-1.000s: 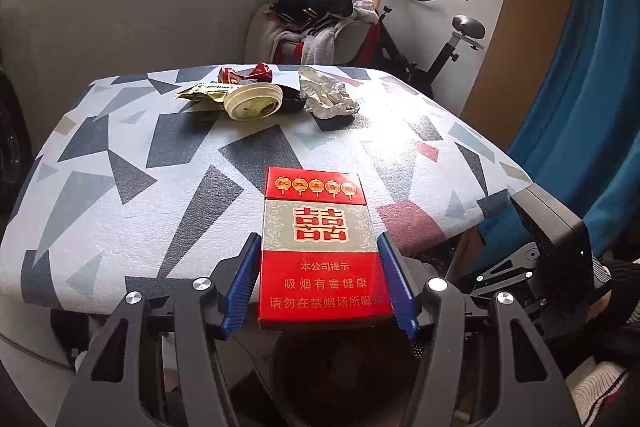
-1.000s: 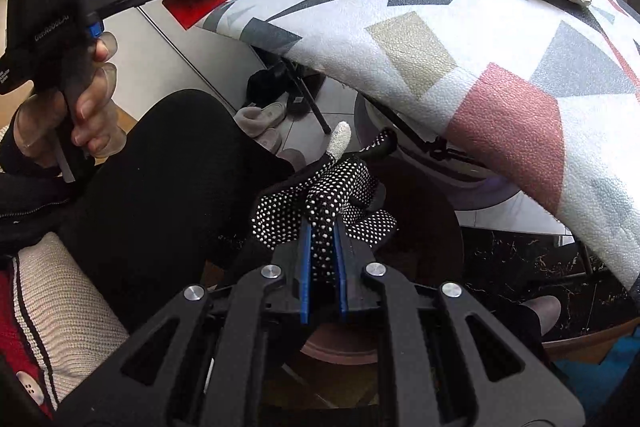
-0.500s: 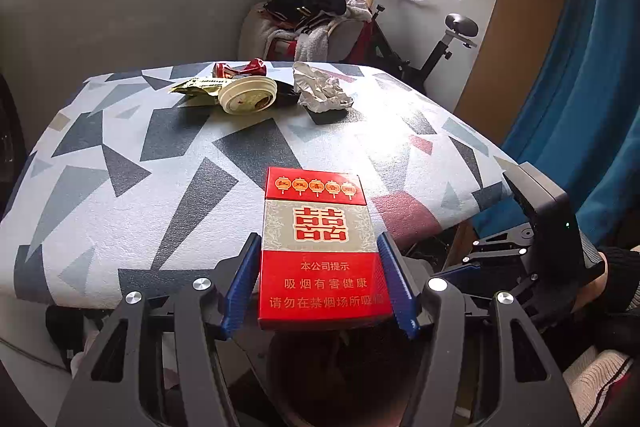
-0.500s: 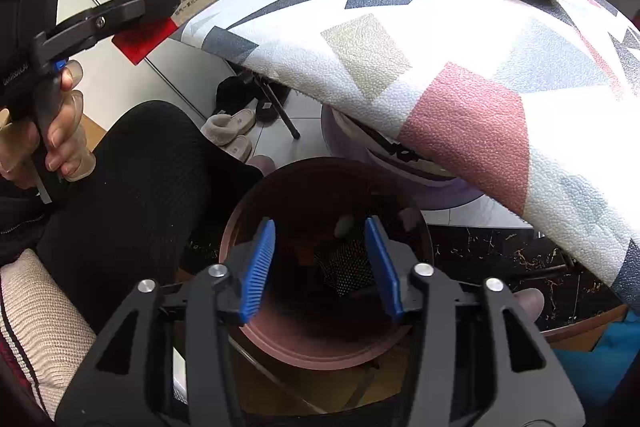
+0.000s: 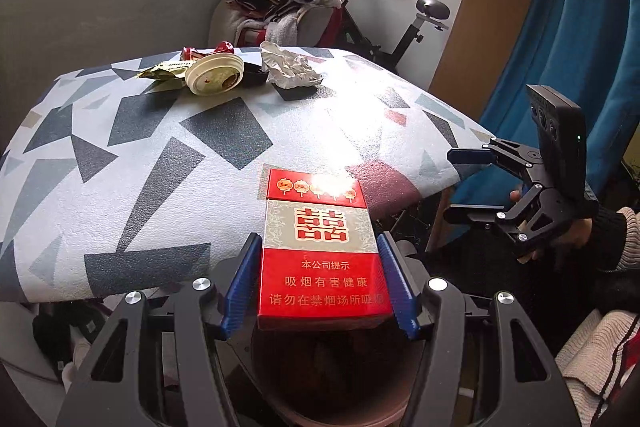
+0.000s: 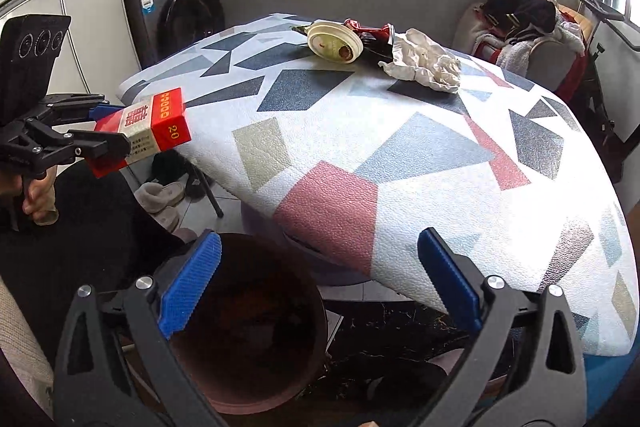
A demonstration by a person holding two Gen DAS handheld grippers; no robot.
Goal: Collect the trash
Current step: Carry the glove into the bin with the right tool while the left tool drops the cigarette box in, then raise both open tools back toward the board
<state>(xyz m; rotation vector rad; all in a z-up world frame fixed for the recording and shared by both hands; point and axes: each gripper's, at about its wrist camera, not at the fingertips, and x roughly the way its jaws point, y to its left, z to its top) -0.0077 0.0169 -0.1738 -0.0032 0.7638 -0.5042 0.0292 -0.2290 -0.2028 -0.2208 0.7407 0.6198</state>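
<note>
Behind the round table (image 6: 400,163) with its grey, blue and pink patchwork cover stood a dark front-loading washing machine (image 6: 176,11) and a chair heaped with clothes (image 5: 280,7). One red and silver cigarette pack (image 5: 322,251) was pinched by its sides in the left gripper (image 5: 320,283), off the table's near edge and above the one dark brown round bin (image 6: 248,327) on the floor. The right gripper (image 6: 320,279) had nothing between its blue pads, its jaws opening wide over the bin's rim. By my reading the step in hand was dropping the pack, which called for the left jaws to spread once it hung squarely over the bin's mouth. Four pieces remained together at the table's far side: one cream round lid (image 6: 334,41), one crumpled white paper (image 6: 424,61), one crushed red can (image 6: 372,31) and one greenish-gold wrapper (image 5: 164,71)
</note>
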